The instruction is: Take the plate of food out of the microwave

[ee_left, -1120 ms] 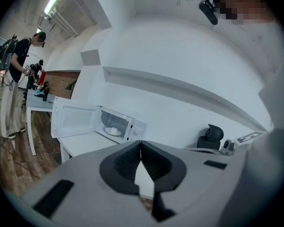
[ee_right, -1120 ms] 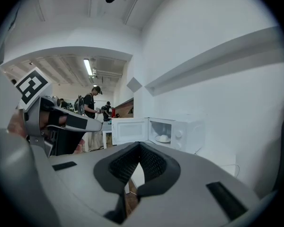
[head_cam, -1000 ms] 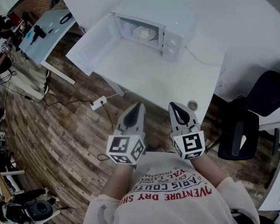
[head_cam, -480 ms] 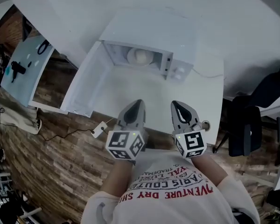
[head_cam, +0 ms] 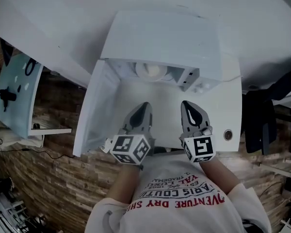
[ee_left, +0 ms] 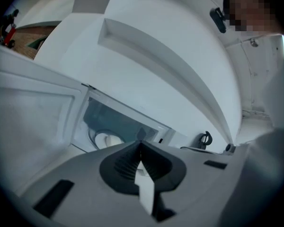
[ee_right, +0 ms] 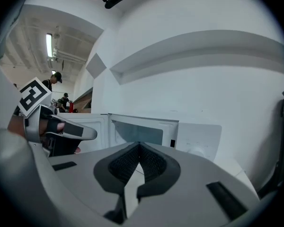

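Note:
The white microwave (head_cam: 165,33) stands at the back of the white table (head_cam: 228,106), its door (head_cam: 94,111) swung wide open to the left. Inside, a pale plate of food (head_cam: 152,71) rests on the turntable; the left gripper view looks into the cavity at the plate (ee_left: 105,139). My left gripper (head_cam: 143,106) and right gripper (head_cam: 186,104) hover side by side over the table's near part, in front of the opening and well short of the plate. Both are shut with nothing between their fingers. The right gripper view shows the microwave (ee_right: 199,136) ahead.
A small round object (head_cam: 227,134) lies on the table at the right. A black chair (head_cam: 262,120) stands right of the table. A light blue table (head_cam: 12,89) with dark tools is at the far left over wooden floor. A black cable (ee_left: 206,138) sits beside the microwave.
The person has stepped up to the table, so the microwave is now straight ahead and closer. Both grippers have moved from over the floor to over the table, still shut.

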Demonstrator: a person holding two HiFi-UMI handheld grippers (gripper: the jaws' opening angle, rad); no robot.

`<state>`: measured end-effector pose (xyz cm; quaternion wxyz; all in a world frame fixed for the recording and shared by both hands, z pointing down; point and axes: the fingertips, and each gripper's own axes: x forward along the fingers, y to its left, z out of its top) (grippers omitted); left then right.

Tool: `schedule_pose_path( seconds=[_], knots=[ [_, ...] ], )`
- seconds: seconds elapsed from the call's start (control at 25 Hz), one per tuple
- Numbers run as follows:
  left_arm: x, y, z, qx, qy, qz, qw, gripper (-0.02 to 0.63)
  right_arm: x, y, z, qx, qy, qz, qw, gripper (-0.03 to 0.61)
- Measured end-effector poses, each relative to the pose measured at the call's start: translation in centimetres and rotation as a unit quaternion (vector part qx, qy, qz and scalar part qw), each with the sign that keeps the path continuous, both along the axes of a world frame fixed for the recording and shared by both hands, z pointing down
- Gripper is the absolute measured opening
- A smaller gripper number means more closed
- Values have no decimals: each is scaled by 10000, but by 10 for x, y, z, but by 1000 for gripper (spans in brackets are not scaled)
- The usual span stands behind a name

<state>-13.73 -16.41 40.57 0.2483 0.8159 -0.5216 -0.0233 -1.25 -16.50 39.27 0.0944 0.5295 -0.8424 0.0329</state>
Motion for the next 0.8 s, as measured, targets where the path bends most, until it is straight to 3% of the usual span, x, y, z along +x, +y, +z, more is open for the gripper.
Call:
schedule_pose_path(
  seconds=[0.28, 0.44, 0.6, 0.64, 0.68, 0.8],
  knots=[
    [-1, -38, 45, -314, 305, 88, 9990, 8, -3, -37, 41, -574, 43, 81, 9983, 3],
    [-5, -65, 73, -544, 832, -11, 9950, 8, -12, -59, 59, -805, 25, -12, 9967, 3],
    [-9, -94, 99, -928, 1834, -289, 9782, 19, -18, -78, 70, -873, 167, -102, 9960, 3],
    [-10, -100, 104, -1022, 2020, -351, 9734, 53, -18, -81, 71, -876, 186, -106, 9959, 3],
    [-11, -105, 110, -1114, 2163, -404, 9691, 84, -19, -84, 73, -888, 191, -107, 9958, 3],
    [-13, -118, 125, -1345, 2424, -536, 9593, 92, -18, -89, 79, -954, 183, -106, 9952, 3]
  ],
)
